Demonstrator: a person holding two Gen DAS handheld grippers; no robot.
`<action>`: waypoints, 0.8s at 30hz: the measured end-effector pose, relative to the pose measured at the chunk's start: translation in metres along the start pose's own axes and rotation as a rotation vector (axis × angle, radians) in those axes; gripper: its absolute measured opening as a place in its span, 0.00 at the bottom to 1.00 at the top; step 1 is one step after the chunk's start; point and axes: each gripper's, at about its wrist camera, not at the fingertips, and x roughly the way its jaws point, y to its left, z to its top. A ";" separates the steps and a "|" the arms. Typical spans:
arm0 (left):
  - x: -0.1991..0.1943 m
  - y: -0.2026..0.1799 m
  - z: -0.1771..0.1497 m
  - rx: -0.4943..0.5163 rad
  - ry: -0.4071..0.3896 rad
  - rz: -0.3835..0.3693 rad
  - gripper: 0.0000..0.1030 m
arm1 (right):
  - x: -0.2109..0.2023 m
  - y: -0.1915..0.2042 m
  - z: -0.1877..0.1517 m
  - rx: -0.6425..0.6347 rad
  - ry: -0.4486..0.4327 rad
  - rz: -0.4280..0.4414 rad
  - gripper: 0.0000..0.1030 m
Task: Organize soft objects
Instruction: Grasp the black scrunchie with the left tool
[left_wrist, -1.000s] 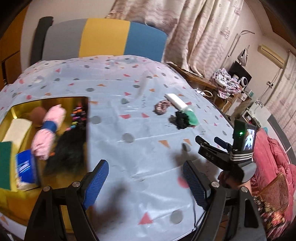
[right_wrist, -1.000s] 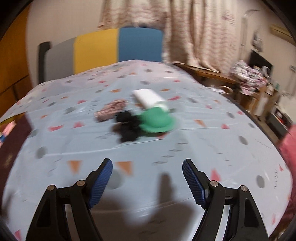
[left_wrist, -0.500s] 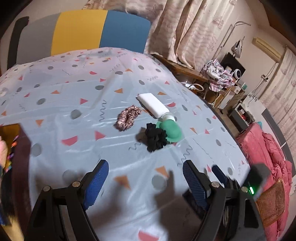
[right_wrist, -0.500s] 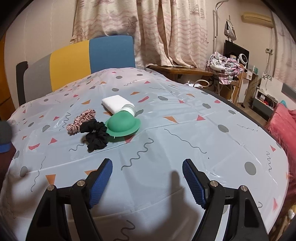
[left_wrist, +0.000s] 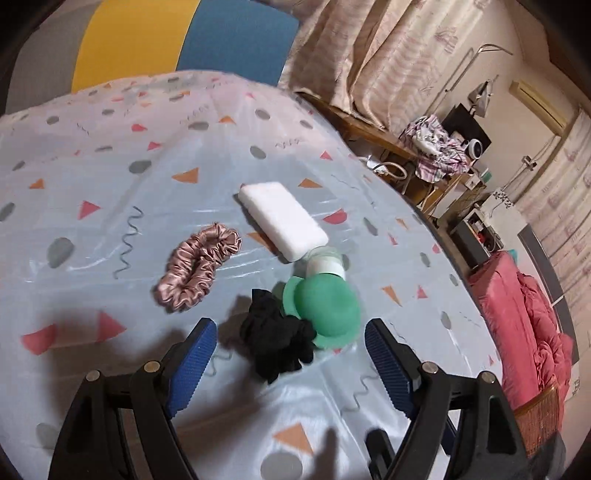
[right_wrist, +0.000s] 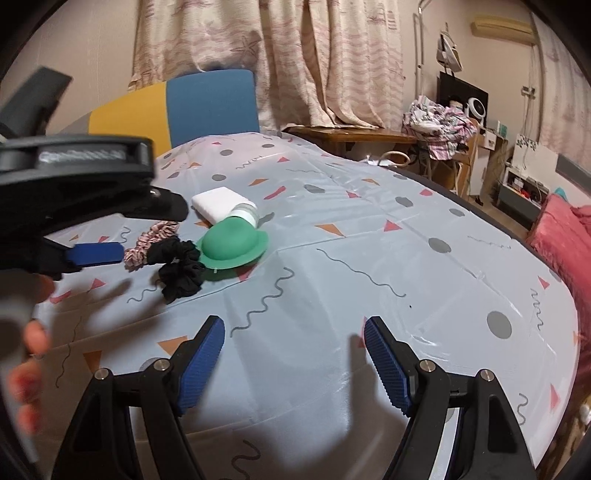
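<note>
The left claw (left_wrist: 286, 363) hangs released just short of the black scrunchie (left_wrist: 275, 341) on the desk (left_wrist: 388, 258), jaws straddling it, likely the next pick. The right claw (right_wrist: 293, 360), also released and empty, waits well apart from the pile.

scrunchie (left_wrist: 275, 341) against hat (left_wrist: 327, 308), sponge (left_wrist: 282, 219) behind

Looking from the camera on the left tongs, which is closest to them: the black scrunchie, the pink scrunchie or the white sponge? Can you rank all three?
From the left tongs, which stand open:
1. Black scrunchie: right in front, between the two tips, beside the green hat.
2. Pink scrunchie: farther out, to the left.
3. White sponge: farthest, behind both, toward the chair.
</note>
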 end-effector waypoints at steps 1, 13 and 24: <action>0.009 0.001 0.000 -0.008 0.016 0.004 0.81 | 0.000 -0.001 0.000 0.004 0.000 0.000 0.76; 0.034 0.011 -0.016 -0.006 0.025 -0.078 0.33 | 0.003 -0.005 -0.002 0.028 0.020 0.006 0.76; -0.013 0.053 -0.048 -0.046 -0.060 0.016 0.22 | 0.005 -0.010 -0.003 0.050 0.031 0.017 0.76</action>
